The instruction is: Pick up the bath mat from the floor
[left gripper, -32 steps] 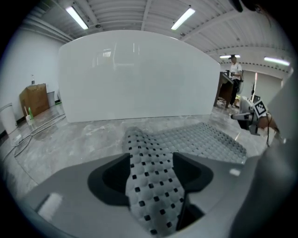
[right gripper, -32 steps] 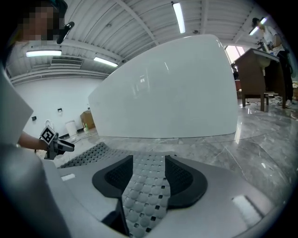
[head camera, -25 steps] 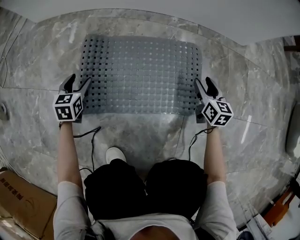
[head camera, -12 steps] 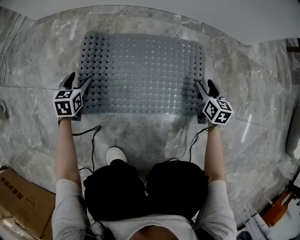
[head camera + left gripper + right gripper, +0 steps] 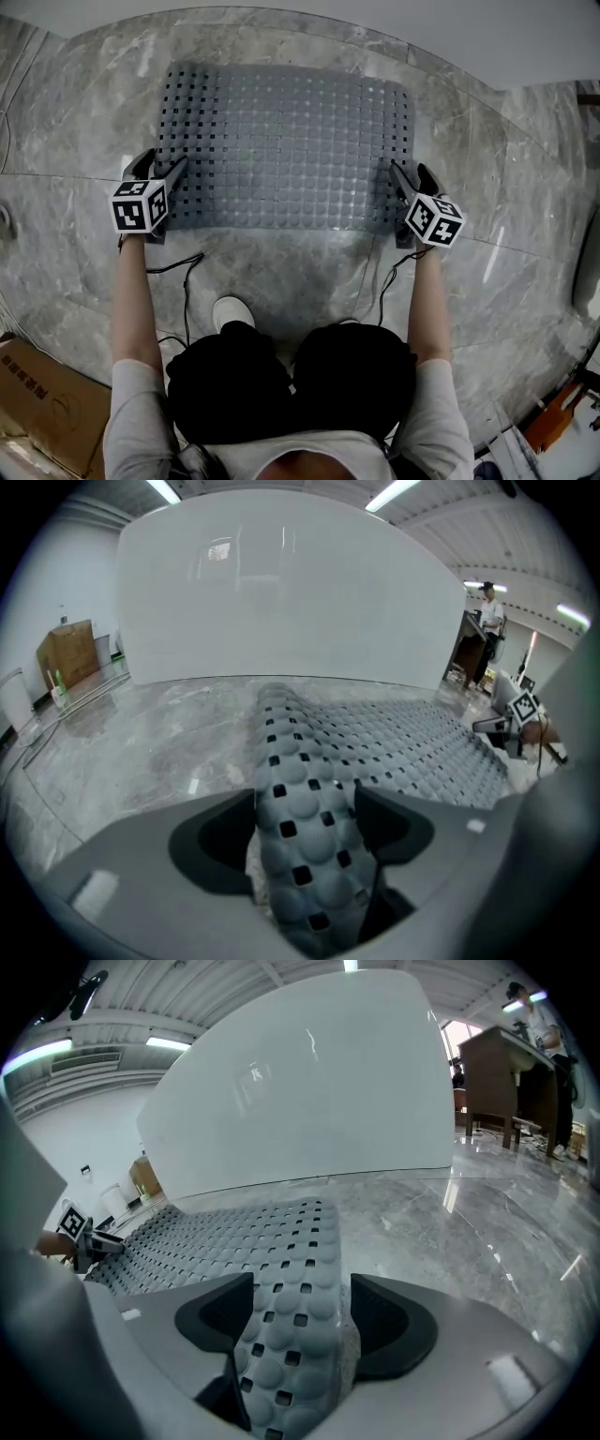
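The grey bath mat, studded and full of square holes, lies spread on the marble floor. My left gripper straddles its left edge near the front corner, and my right gripper straddles its right edge. In the left gripper view a strip of bath mat runs between the jaws of the left gripper. In the right gripper view the bath mat likewise lies inside the right gripper. Both sets of jaws have just been opening and stand wide, pads off the mat.
A white wall rises just beyond the mat. Black cables trail on the floor by the person's white shoe. A cardboard box sits at lower left, orange clutter at lower right. A wooden desk stands far off.
Both grippers have sunk toward the floor at the mat's side edges, and their jaws have spread wider around those edges. The mat itself stays flat.
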